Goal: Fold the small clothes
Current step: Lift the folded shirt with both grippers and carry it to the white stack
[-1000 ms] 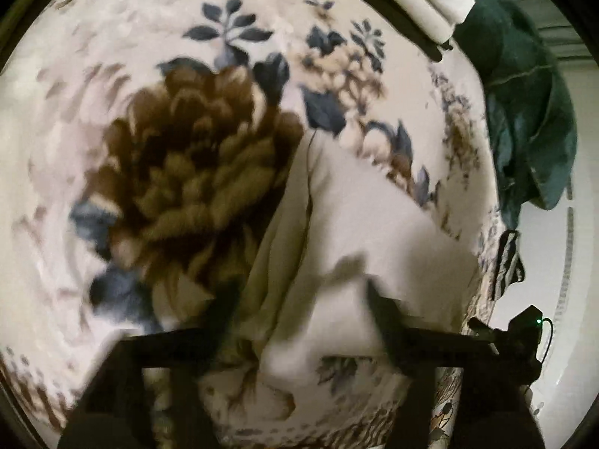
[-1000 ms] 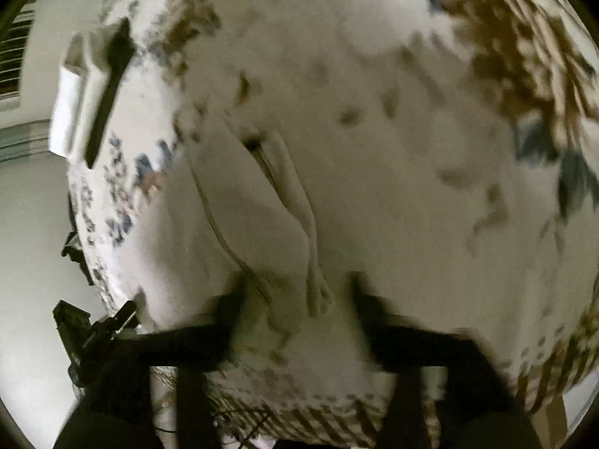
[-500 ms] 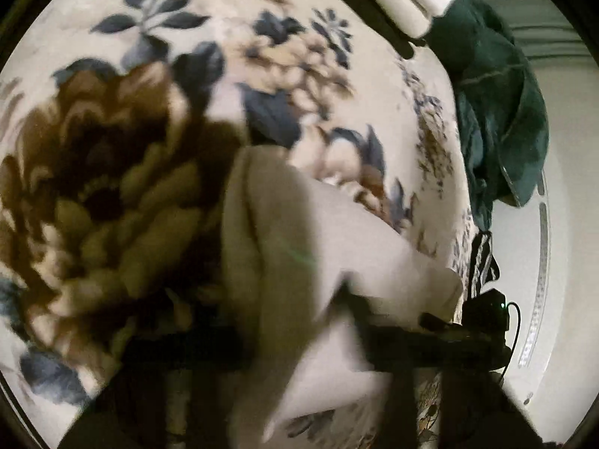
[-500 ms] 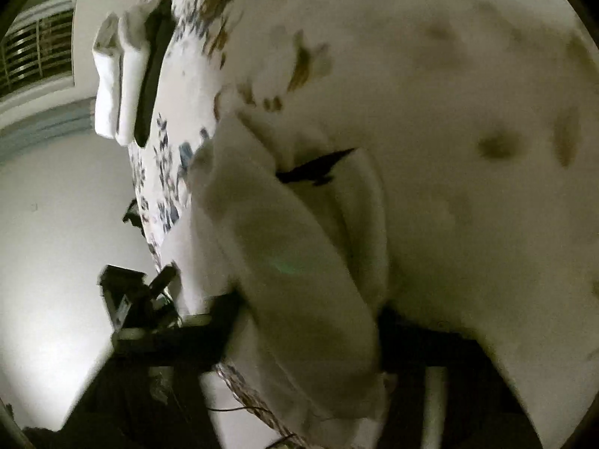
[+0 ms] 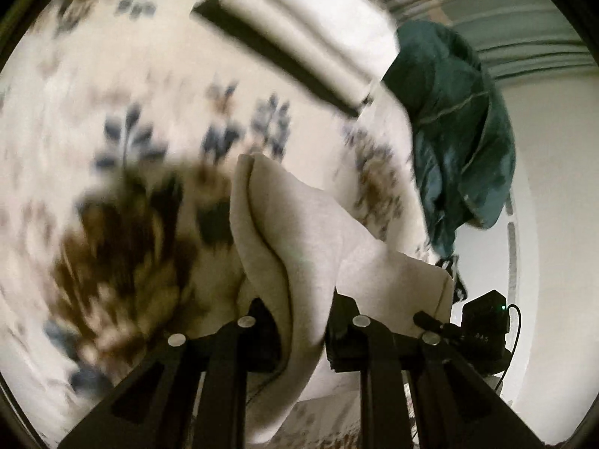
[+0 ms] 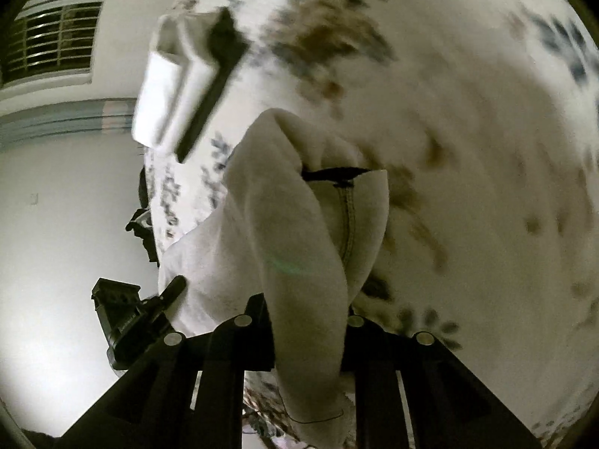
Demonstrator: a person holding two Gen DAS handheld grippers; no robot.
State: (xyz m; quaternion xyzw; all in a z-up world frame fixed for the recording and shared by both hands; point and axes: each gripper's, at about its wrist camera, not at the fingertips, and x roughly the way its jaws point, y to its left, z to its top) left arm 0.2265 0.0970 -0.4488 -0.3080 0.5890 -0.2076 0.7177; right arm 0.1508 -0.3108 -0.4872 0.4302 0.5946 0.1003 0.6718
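Note:
A small cream garment [image 5: 299, 232] hangs between both grippers above a floral blanket [image 5: 123, 172]. My left gripper [image 5: 303, 318] is shut on one end of the garment, which drapes down between its fingers. My right gripper [image 6: 307, 318] is shut on the other end of the garment [image 6: 295, 217]; a seam and a dark opening show near its top. The right gripper's body [image 5: 483, 325] shows at the right of the left wrist view, and the left gripper's body [image 6: 127, 314] at the left of the right wrist view.
A folded white stack on a dark item [image 5: 310, 33] lies at the blanket's far side; it also shows in the right wrist view [image 6: 179, 78]. A dark green garment [image 5: 456, 142] hangs off the bed edge. White wall and a barred window [image 6: 52, 41] lie beyond.
Both grippers have lifted the cream garment up off the blanket and tilted back; the far stack and the wall have come into view. The views are blurred by motion.

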